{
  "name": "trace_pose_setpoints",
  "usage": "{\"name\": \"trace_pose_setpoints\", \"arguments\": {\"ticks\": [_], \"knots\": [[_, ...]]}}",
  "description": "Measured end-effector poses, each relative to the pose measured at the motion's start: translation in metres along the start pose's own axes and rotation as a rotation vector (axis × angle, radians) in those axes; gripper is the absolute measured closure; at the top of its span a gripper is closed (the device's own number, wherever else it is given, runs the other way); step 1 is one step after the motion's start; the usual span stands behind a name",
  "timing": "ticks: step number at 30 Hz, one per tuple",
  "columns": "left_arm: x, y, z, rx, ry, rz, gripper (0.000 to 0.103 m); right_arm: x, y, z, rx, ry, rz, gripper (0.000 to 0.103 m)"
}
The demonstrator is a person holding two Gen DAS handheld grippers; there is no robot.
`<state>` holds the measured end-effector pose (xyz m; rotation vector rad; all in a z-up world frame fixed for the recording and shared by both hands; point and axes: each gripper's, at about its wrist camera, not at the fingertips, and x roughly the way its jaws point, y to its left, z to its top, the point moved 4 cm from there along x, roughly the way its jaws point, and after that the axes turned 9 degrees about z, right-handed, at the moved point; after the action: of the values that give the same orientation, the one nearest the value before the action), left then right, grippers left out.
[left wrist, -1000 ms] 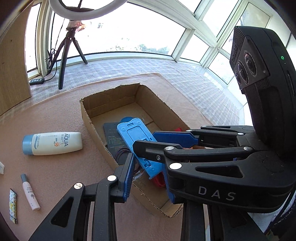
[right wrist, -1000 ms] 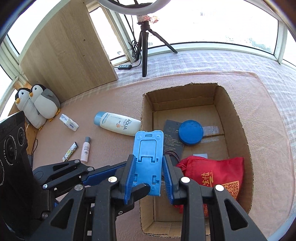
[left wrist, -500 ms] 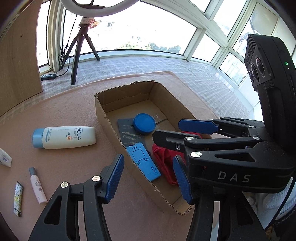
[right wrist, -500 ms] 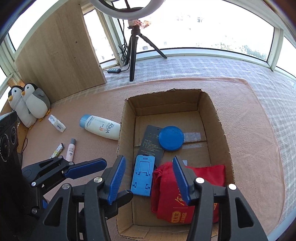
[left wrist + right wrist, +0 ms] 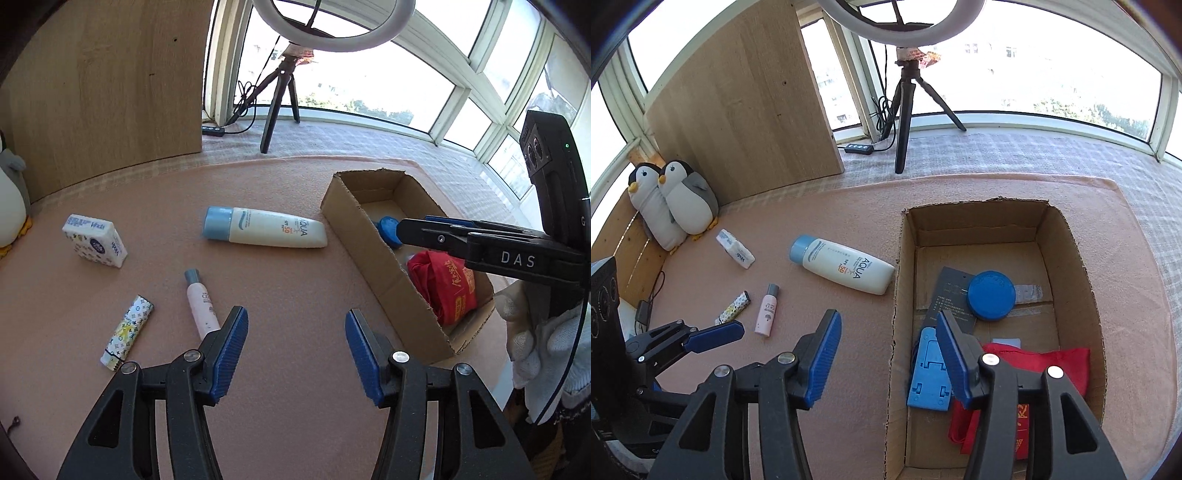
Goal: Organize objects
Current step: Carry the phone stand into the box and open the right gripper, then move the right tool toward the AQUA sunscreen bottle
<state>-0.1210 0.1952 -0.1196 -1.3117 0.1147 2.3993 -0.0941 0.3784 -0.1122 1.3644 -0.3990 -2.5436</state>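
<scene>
A cardboard box (image 5: 899,295) (image 5: 373,254) sits on the pink mat. Inside lie a blue phone stand (image 5: 929,376), a blue round lid (image 5: 990,294) (image 5: 388,229), a dark card (image 5: 951,295) and a red pouch (image 5: 1034,373) (image 5: 447,288). Left of the box lie a white sunscreen bottle (image 5: 264,232) (image 5: 842,268), a small pink bottle (image 5: 201,304) (image 5: 767,310), a patterned tube (image 5: 127,332) (image 5: 733,312) and a tissue pack (image 5: 95,245) (image 5: 735,253). My left gripper (image 5: 293,347) (image 5: 713,336) is open and empty above the mat. My right gripper (image 5: 888,354) is open and empty over the box's left wall.
Two plush penguins (image 5: 670,201) sit at the mat's far left by a wooden panel (image 5: 738,99). A ring light on a tripod (image 5: 905,110) with a cable stands at the back by the windows.
The right gripper let go of the blue phone stand, which now lies in the box. Both grippers opened wide and pulled back; the left one swung left toward the loose items.
</scene>
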Motion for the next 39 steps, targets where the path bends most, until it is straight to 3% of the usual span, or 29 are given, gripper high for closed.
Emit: {"name": "trace_pose_setpoints", "arguments": {"ticks": [8,15,24,29,36,39], "knots": [[-0.027,0.079,-0.037,-0.096,0.007,0.085,0.044,0.029,0.044,0.003,-0.065,0.051,0.028,0.053],[-0.042,0.122,-0.06,-0.143,0.006,0.131,0.045,0.05,0.071,0.007,-0.074,0.065,0.043,0.053],[-0.052,0.147,-0.07,-0.18,0.0,0.155,0.045,0.082,0.066,0.041,-0.035,0.075,0.029,0.053],[-0.054,0.156,-0.078,-0.19,0.01,0.164,0.045,0.116,0.051,0.059,0.045,0.134,0.076,0.053],[-0.059,0.169,-0.09,-0.218,0.016,0.178,0.045,0.159,0.055,0.074,-0.016,0.205,0.007,0.049],[-0.06,0.173,-0.094,-0.225,0.019,0.18,0.045,0.174,0.05,0.077,0.006,0.24,0.024,0.048]]}}
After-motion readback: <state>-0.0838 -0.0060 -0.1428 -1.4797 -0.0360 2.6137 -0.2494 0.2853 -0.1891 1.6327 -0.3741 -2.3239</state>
